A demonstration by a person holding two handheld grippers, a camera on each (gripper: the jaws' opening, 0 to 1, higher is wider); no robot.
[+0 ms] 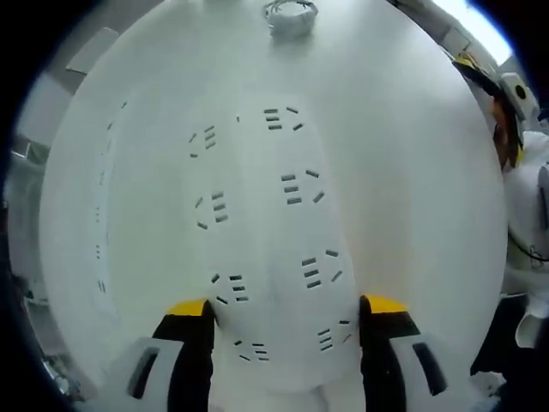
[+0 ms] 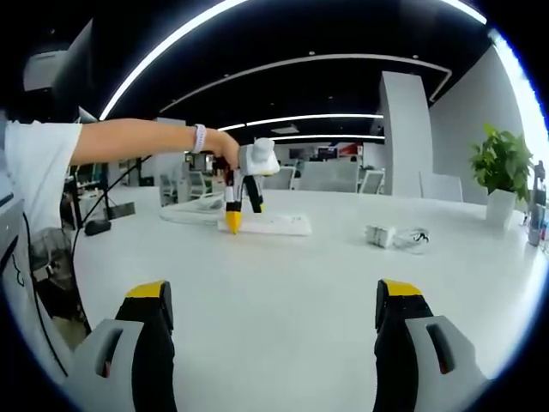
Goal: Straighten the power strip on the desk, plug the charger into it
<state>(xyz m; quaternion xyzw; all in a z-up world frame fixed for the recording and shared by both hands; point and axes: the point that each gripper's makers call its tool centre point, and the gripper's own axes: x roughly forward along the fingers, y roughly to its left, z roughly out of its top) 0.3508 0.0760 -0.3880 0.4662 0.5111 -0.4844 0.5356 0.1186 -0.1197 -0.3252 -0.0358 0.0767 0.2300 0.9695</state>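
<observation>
The white power strip lies on the white desk and runs straight away from me, with several socket groups on its face. My left gripper straddles its near end, one yellow-tipped jaw pressed against each long side. From the right gripper view the same strip lies far across the desk with the left gripper standing over it, held by a person's arm. The white charger and its coiled cable rest to the strip's right. My right gripper hovers low over the desk, jaws wide apart and holding nothing.
A coiled cable lies beyond the strip's far end. A potted plant stands at the desk's right side, with a bottle at the edge. Chairs and more desks stand behind. Bare desk stretches between my right gripper and the strip.
</observation>
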